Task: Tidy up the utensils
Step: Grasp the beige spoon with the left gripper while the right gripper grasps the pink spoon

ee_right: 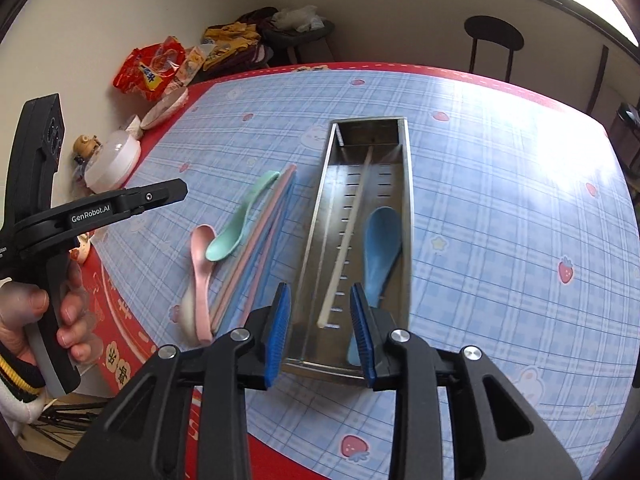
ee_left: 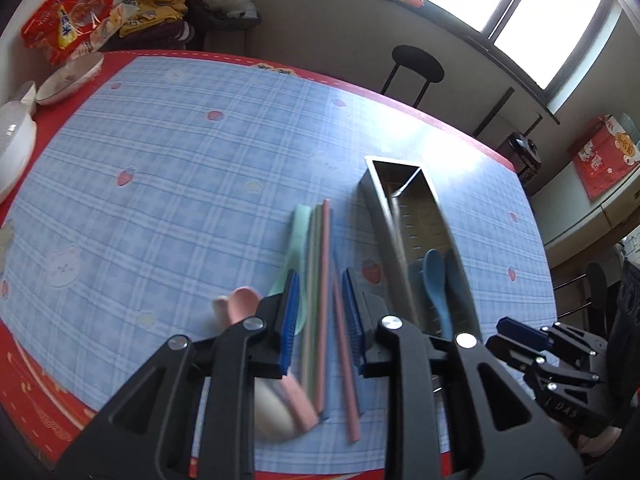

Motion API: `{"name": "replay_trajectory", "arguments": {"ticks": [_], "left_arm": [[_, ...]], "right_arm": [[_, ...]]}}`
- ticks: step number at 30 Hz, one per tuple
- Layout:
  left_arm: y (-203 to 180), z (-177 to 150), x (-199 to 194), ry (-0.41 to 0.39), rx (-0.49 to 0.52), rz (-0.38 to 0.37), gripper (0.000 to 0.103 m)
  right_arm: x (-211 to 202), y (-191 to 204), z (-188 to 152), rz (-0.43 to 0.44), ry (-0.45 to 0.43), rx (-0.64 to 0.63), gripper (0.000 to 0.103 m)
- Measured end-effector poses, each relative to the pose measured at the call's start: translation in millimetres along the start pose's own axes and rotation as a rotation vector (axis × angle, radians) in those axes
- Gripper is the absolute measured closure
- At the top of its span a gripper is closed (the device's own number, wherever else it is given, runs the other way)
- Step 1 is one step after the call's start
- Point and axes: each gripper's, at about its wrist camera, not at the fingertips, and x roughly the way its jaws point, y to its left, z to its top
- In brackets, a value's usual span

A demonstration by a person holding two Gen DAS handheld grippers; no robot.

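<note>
Left claw [ee_left: 320, 316]: parted, empty, above pink chopsticks [ee_left: 326, 292] left of steel tray [ee_right: 362, 240] | Right claw [ee_right: 320, 332]: parted, empty, over tray's near end; blue spoon [ee_right: 380, 248], white chopstick [ee_right: 344, 248] inside | Advice: centre one loose stick between pads, lay lengthwise in tray.

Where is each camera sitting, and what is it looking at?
Left wrist: on the left gripper, looking down at chopsticks and spoons on the table; right gripper shows at right.
Right wrist: on the right gripper, looking down into the metal tray; left gripper and hand show at left.
Shared: tray, blue spoon, chopsticks.
</note>
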Motion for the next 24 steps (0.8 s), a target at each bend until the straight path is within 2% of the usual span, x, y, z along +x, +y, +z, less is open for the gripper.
{"name": "replay_trajectory", "arguments": {"ticks": [4, 8, 11, 13, 16, 24], "left_arm": [[41.5, -32.2, -6.0, 0.044, -0.022, 0.050, 0.078], [72.5, -55.4, 4.7, 0.094, -0.074, 0.037, 0.078], [75.5, -68.4, 21.4, 0.137, -0.054, 0.004, 0.076], [71.0, -73.4, 33.0, 0.163, -0.014, -0.029, 0.069], [65.7, -78.7, 45.9, 0.203, 0.032, -0.078, 0.068], [76.4, -69.1, 60.5, 0.225, 0.058, -0.147, 0.064]], "right_arm": [[11.2, 30.4, -7.6, 0.039, 0.019, -0.047, 0.073], [24.7, 48.6, -9.1, 0.048, 0.046, -0.035, 0.072], [29.5, 59.5, -10.1, 0.021, 0.041, -0.018, 0.073], [31.1, 63.2, -10.7, -0.010, 0.034, 0.012, 0.072], [34.3, 64.4, -14.0, -0.058, 0.040, 0.075, 0.072], [37.1, 80.0, -25.1, -0.132, 0.053, 0.137, 0.072]]}}
